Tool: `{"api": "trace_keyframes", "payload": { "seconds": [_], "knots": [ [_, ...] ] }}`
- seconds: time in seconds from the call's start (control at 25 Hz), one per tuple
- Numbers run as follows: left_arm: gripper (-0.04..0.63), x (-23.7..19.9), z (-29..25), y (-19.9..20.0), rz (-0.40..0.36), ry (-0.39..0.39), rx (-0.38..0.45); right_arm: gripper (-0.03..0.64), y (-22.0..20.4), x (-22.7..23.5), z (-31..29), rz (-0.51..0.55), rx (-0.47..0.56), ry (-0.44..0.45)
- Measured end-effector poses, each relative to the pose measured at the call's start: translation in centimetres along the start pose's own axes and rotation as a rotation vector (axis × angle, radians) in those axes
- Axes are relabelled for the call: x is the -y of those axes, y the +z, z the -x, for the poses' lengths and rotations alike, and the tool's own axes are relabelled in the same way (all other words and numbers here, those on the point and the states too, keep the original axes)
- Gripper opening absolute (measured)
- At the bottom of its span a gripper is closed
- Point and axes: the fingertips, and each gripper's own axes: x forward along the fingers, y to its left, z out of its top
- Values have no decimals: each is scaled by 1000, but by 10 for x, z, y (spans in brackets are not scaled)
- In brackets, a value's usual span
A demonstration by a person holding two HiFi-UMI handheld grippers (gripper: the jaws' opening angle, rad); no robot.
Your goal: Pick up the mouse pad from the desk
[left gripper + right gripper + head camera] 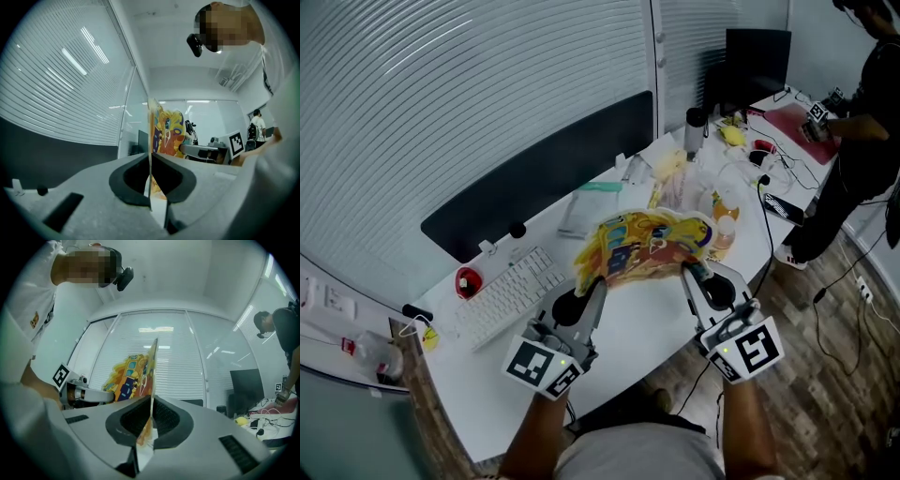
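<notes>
The left claw (598, 281) and the right claw (686, 272) are each pinched tight on a near edge of the thin yellow mouse pad with a colourful cartoon print (647, 246). The pad is held between them above the white desk (628, 328), with a white keyboard (511, 291) farther left

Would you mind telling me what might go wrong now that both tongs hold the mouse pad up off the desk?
The left tongs and right tongs each pinch only a thin edge of the mouse pad, so it may slip free. Its far side hangs near the bottle and could tip it.
</notes>
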Motion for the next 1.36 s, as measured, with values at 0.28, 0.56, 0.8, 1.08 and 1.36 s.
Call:
{"api": "trace_keyframes", "payload": {
  "seconds": [0.28,0.56,0.8,1.08,1.36],
  "knots": [
    [23,0,0,-1,-5,-5,-9,21,-2,1,0,3,-9,-12],
    [23,2,1,-1,-9,-10,-16,20,-4,1,0,10,-22,-22],
    [23,7,2,-3,-12,-7,-21,20,-7,0,6,7,-23,-26],
    [23,12,3,-5,-13,-6,-19,20,-9,0,11,8,-26,-27],
    [23,15,4,-5,-10,-5,-19,20,-7,0,13,14,-25,-22]
  ]
}}
